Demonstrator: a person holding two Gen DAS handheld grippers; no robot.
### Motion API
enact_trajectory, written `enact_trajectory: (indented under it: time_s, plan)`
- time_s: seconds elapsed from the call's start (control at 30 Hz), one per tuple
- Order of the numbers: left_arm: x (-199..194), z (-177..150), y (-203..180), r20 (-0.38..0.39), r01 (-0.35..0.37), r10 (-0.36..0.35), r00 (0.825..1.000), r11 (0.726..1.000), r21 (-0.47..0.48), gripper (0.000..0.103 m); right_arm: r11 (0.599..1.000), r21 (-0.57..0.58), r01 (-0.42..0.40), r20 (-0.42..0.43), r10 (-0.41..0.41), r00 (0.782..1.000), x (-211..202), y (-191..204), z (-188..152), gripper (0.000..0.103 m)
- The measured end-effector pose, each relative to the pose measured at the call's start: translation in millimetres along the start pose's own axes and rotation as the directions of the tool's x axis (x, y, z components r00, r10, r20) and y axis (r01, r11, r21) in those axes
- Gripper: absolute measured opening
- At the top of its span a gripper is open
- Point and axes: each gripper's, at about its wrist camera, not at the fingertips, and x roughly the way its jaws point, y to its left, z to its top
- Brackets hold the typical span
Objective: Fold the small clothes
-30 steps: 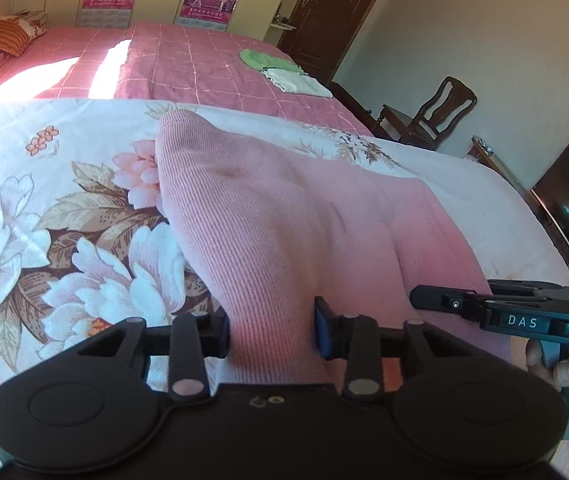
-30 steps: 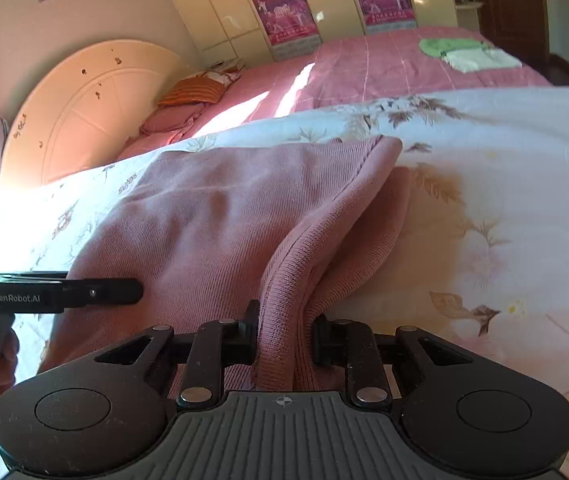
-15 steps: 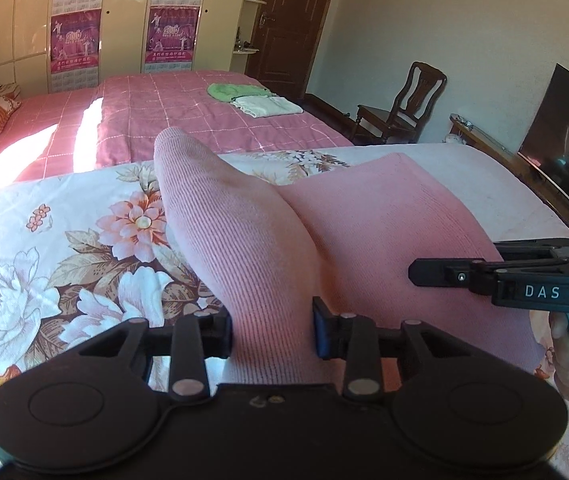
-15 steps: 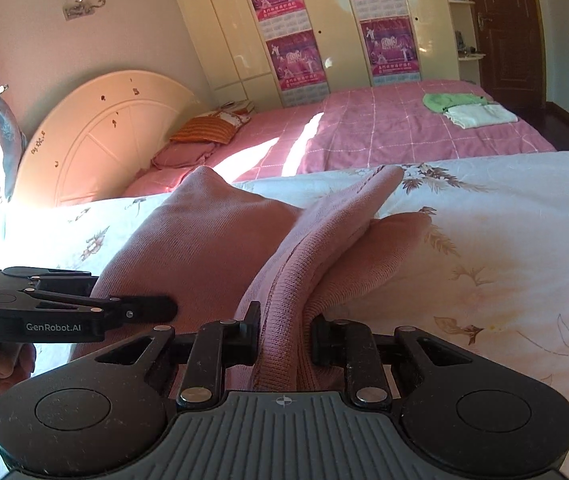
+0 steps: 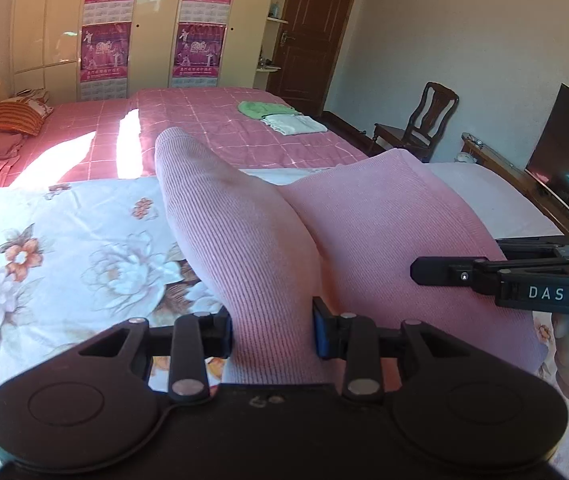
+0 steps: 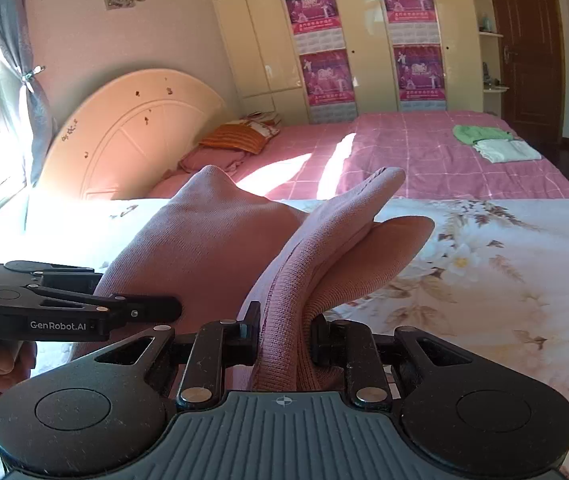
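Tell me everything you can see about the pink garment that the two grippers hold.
The pink garment is a soft, finely ribbed knit, plain in colour. It is bunched, with a fold rising to a peak. The left gripper and the right gripper each have their jaws shut on a bunched edge, holding the near part above the floral bedsheet. Whether its far part touches the sheet is hidden.

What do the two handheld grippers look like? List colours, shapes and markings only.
Left gripper: black body with two round discs, black linkage bars with silver rivets, blue pads on its jaws, "GenRobot.AI" in white on its side. Right gripper: same black build, a ribbed grey top plate with a crosshair mark, "DAS" on its side.
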Motion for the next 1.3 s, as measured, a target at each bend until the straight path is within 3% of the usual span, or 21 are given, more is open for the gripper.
enact_trajectory:
  time_s: [0.23,0.43,0.67,0.73,0.77,0.9,1.0,1.1,1.13,1.17,1.3]
  plan:
    - [-47,-27,65,-0.029,-0.085,0.084,0.996,0.995,-0.053,0.034,0.996,-0.007,-0.085,-0.04,0.085,0.996,51,72,-10,0.022]
    - [-63,-44,105,-0.044,-0.125,0.121,0.992,0.987,-0.098,0.034,0.991,-0.009,-0.133,-0.073,0.132,0.989,86,114,-20,0.022]
    - [-52,-68,138,-0.088,-0.129,0.117,0.989,0.98,-0.15,0.035,0.992,0.031,-0.126,-0.127,0.129,0.983,115,118,-42,0.022]
    - [-42,-76,146,-0.11,-0.126,0.109,0.988,0.979,-0.16,0.039,0.994,0.058,-0.098,-0.15,0.105,0.983,123,109,-51,0.022]
    - [-38,-82,150,-0.111,-0.12,0.102,0.989,0.979,-0.167,0.046,0.995,0.064,-0.076,-0.168,0.086,0.982,127,104,-55,0.022]
    - [-36,-95,164,-0.087,-0.121,0.106,0.991,0.975,-0.189,0.078,0.991,0.118,-0.065,-0.191,0.087,0.978,139,85,-75,0.022]
    - [-38,-98,173,-0.079,-0.095,0.08,0.994,0.975,-0.202,0.081,0.988,0.14,-0.068,-0.18,0.093,0.979,138,82,-78,0.022]
    - [-61,-101,175,-0.037,-0.122,0.117,0.992,0.978,-0.172,0.08,0.989,0.142,-0.051,-0.17,0.075,0.983,130,81,-74,0.026]
    - [-70,-101,176,-0.011,-0.132,0.132,0.991,0.978,-0.161,0.078,0.992,0.127,-0.021,-0.155,0.04,0.987,121,82,-71,0.03]
    - [-80,-99,177,0.019,-0.144,0.148,0.989,0.978,-0.154,0.078,0.994,0.104,0.022,-0.137,-0.007,0.991,112,83,-67,0.042]
    - [-99,-90,175,0.13,-0.082,0.098,0.987,0.989,-0.126,0.076,0.997,-0.05,0.051,-0.052,-0.053,0.997,87,95,-45,0.041]
